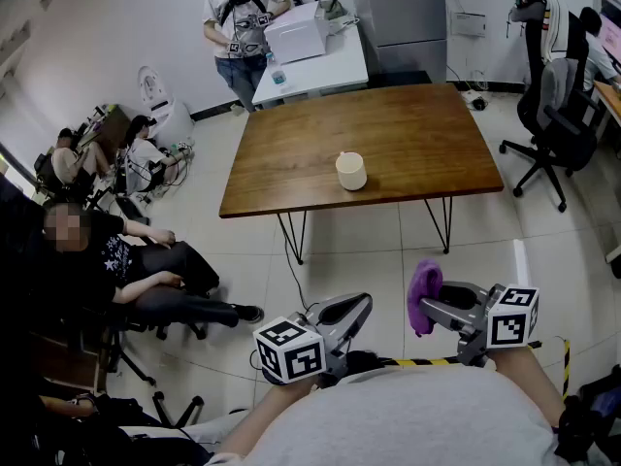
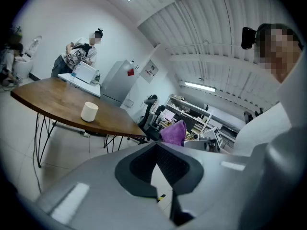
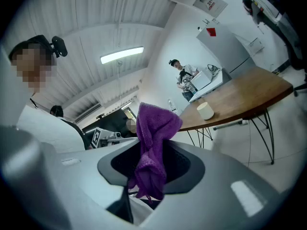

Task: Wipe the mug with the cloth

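Right gripper [image 1: 434, 309] is clamped on the purple cloth [image 1: 423, 294], left gripper [image 1: 359, 309] has its jaws together and empty, mug [image 1: 350, 171] sits far off on the desk [image 1: 408, 134]. With nothing steadying it, that mug could slide or tip once wiping starts

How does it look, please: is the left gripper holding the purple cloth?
No, the tongs of the left gripper are shut on nothing; the cloth sits in the right gripper.

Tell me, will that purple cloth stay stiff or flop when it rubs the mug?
Probably floppy: the purple cloth droops and folds where it sticks out of the right gripper. It looks light and fuzzy, so it likely grips rather than slips.
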Demonstrator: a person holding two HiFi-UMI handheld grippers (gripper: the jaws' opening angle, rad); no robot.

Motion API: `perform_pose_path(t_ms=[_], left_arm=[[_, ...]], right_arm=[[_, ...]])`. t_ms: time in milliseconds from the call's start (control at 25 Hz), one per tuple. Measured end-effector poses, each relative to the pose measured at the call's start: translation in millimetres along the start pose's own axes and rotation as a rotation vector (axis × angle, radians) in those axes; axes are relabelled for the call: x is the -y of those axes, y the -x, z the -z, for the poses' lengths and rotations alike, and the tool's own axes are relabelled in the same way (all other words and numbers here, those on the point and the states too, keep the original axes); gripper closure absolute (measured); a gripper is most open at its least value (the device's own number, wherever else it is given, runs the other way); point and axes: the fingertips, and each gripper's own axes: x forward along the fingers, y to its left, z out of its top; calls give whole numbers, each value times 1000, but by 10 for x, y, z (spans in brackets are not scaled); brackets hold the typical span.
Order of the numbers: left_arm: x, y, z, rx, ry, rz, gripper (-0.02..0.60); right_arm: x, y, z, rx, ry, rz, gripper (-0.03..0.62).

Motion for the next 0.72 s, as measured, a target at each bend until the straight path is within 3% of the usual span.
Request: perform_pose_path(t_ms=[360, 720], left_arm=[[-775, -213, -286, 32, 39, -8, 580], [-2081, -658, -1120, 3, 54, 81, 580]], right_arm=[[527, -423, -231, -28, -13, 20, 454], [1465, -1404, -1015, -11, -82, 95, 454]])
